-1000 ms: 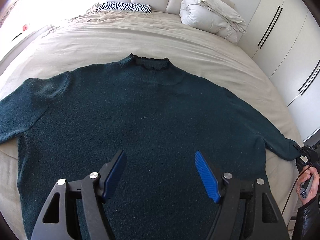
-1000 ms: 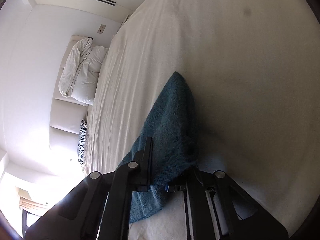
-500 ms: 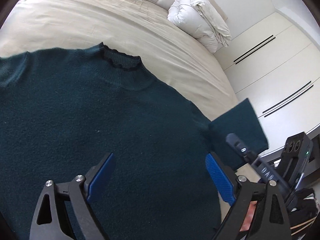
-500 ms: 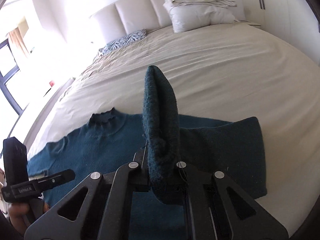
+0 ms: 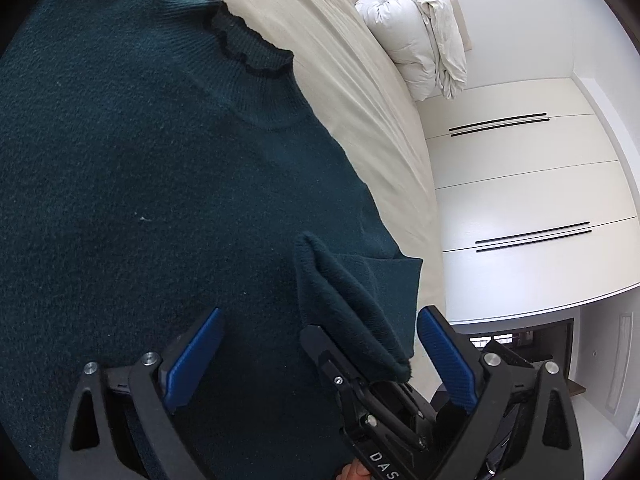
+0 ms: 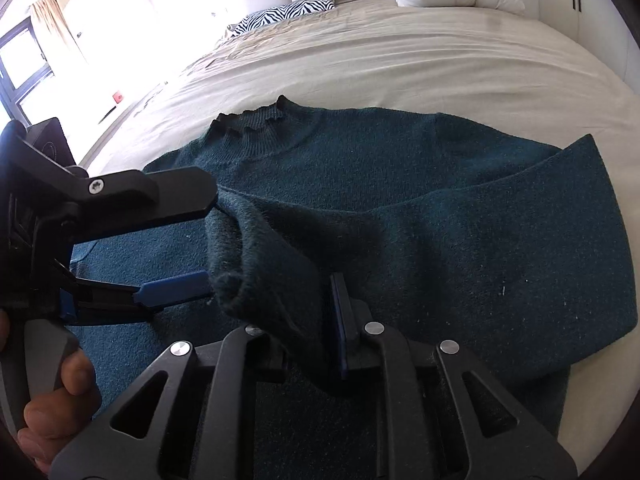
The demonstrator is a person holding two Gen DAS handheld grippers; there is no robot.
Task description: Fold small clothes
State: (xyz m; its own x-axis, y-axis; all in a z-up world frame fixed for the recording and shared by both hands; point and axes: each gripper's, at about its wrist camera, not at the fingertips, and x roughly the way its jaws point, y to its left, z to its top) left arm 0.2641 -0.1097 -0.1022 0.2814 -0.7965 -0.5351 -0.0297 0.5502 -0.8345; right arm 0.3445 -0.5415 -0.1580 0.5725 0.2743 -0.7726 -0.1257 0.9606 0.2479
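While dark teal sweater [image 6: 360, 152] lies flat on bed [image 6: 400, 60], right tongs [image 6: 296, 312] clench its sleeve cuff [image 6: 256, 264] over the body, left tongs [image 5: 316, 356] released, spread wide.

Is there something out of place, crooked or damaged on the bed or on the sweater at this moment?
Nothing looks damaged. The dark teal knitted sweater lies flat on the beige bed sheet. Only its sleeve cuff stands up, because the right gripper is shut on it mid-fold. The left gripper is open beside it.
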